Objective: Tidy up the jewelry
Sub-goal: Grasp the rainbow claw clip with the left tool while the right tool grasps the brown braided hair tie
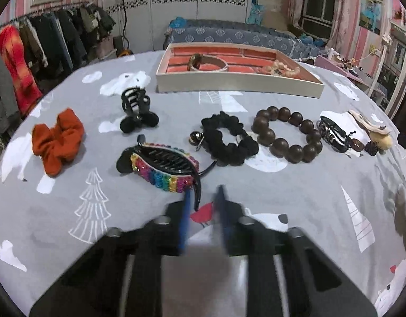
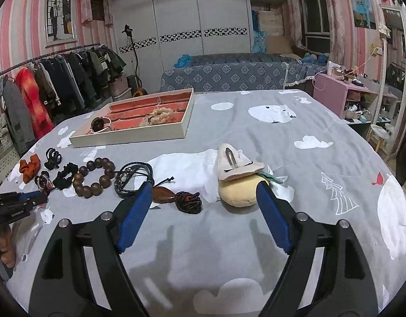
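Note:
My left gripper (image 1: 204, 194) is partly open, its blue fingers either side of the black handle of the rainbow hair clip (image 1: 160, 165), not clamped on it. Beside the clip lie an orange scrunchie (image 1: 57, 141), a black claw clip (image 1: 137, 111), a black scrunchie (image 1: 229, 140), a brown bead bracelet (image 1: 287, 134) and a black cord bracelet (image 1: 333, 133). The tray (image 1: 237, 83) with orange lining holds a watch (image 1: 205, 62) and a cream scrunchie (image 1: 282, 68). My right gripper (image 2: 205, 192) is wide open and empty, just short of a yellow plush clip (image 2: 240, 185) and a brown pendant (image 2: 176, 198).
The grey printed cloth (image 2: 295, 137) covers the table. A clothes rack (image 2: 57, 84) stands to the left, a blue sofa (image 2: 229, 76) behind, a pink shelf (image 2: 343, 95) to the right. The left gripper also shows in the right wrist view (image 2: 31, 198).

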{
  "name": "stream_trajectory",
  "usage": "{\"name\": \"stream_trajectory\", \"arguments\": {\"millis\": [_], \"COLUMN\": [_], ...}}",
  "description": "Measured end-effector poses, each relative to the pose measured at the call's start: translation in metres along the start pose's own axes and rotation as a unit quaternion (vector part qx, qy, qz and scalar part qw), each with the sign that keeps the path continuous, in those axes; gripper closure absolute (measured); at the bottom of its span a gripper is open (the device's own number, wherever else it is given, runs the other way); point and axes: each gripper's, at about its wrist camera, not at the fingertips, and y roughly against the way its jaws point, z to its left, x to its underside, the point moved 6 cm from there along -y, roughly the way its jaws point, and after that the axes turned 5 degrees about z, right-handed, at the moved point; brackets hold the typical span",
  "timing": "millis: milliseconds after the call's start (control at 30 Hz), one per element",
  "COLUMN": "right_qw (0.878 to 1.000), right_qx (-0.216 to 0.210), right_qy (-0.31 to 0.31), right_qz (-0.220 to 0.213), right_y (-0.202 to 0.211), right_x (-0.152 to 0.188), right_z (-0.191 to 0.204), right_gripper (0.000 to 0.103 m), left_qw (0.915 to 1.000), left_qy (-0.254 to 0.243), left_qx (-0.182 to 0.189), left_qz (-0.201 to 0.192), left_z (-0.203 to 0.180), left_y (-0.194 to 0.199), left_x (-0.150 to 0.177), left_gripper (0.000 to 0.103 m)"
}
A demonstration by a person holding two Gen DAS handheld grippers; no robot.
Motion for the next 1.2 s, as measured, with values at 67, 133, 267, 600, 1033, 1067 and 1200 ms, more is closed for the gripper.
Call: {"name": "stream_trajectory", "arguments": {"millis": [67, 133, 267, 600, 1033, 1067, 1200], "right_qw": [1.0, 1.0, 0.999, 0.993, 0.987, 0.987, 0.99], "right_qx": [-0.002, -0.002, -0.003, -0.01, -0.016, -0.015, -0.016], "right_qy": [0.003, 0.009, 0.021, 0.03, 0.06, 0.063, 0.065], "right_qz": [0.006, 0.014, 0.027, 0.113, 0.147, 0.145, 0.127], "right_y": [-0.002, -0.007, -0.016, -0.055, -0.071, -0.07, -0.063], "right_x": [0.0, 0.001, 0.001, 0.011, 0.016, 0.016, 0.013], "right_z": [0.001, 0.002, 0.007, 0.015, 0.027, 0.028, 0.03], "right_gripper": [0.024, 0.024, 0.026, 0.05, 0.079, 0.079, 0.079], "left_qw": [1.0, 1.0, 1.0, 1.0, 0.9999, 0.9998, 0.9995], "left_qy": [0.008, 0.006, 0.003, 0.006, 0.015, 0.017, 0.022], "left_qx": [0.0, -0.001, -0.005, -0.002, 0.003, 0.003, 0.008], "left_qz": [0.001, 0.001, -0.003, -0.005, -0.007, -0.009, -0.022], "left_z": [0.003, 0.003, 0.001, 0.004, 0.006, 0.007, 0.008], "left_y": [-0.001, -0.002, -0.001, -0.006, -0.009, -0.008, -0.003], "left_x": [-0.001, 0.0, 0.0, -0.009, -0.011, -0.011, -0.012], "left_gripper": [0.095, 0.096, 0.099, 0.1, 0.1, 0.1, 0.1]}}
